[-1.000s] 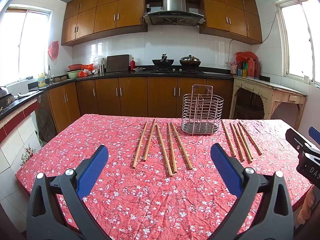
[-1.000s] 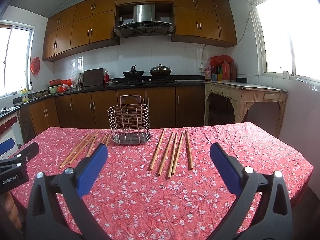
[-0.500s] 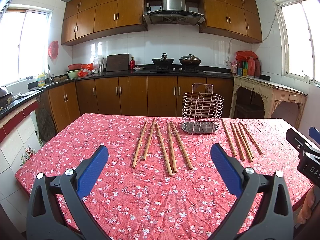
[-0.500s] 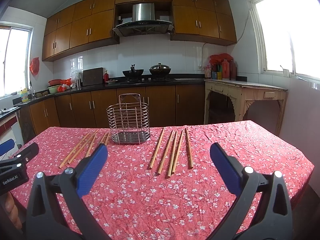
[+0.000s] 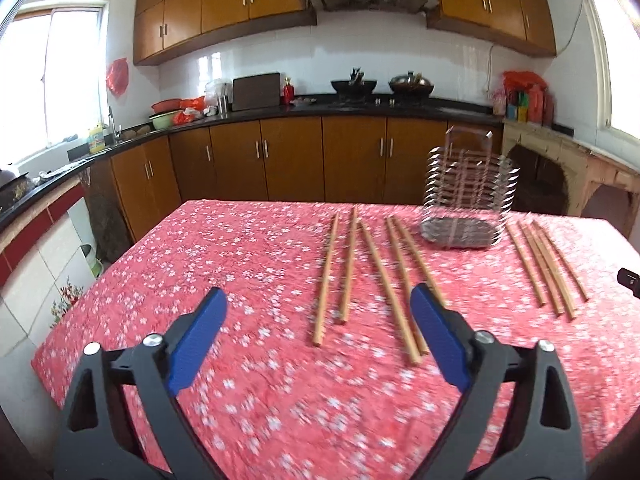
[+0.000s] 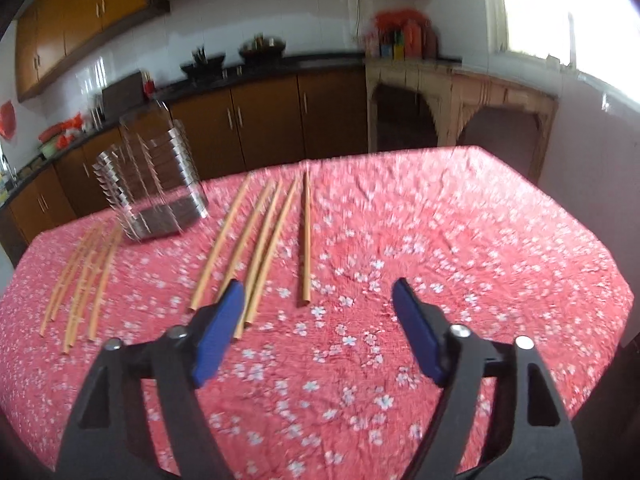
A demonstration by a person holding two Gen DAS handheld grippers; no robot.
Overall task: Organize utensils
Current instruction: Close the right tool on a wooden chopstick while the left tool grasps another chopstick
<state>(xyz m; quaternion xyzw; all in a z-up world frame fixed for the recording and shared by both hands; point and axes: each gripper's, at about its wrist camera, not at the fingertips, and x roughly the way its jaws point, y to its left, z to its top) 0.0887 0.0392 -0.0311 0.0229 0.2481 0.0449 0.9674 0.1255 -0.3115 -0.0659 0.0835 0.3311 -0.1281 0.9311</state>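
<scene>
Several wooden chopsticks lie on a red floral tablecloth in two groups on either side of a wire utensil holder point(image 5: 466, 200). In the left wrist view the left group point(image 5: 372, 276) lies just ahead of my open, empty left gripper point(image 5: 316, 320), and the right group point(image 5: 546, 268) lies far right. In the right wrist view my open, empty right gripper point(image 6: 318, 316) hovers just short of the near ends of the right group point(image 6: 264, 236). The holder point(image 6: 154, 192) and the left group point(image 6: 82, 276) are to its left.
The tablecloth-covered table point(image 5: 240, 248) drops off at its left edge in the left wrist view and its right edge point(image 6: 592, 264) in the right wrist view. Kitchen cabinets and a counter point(image 5: 320, 112) stand behind. A wooden side table point(image 6: 460, 92) stands at the back right.
Both grippers have moved forward and down toward the chopsticks, the right one tilting; the left jaws look somewhat narrower. The views are motion-blurred. Nothing on the table has moved.
</scene>
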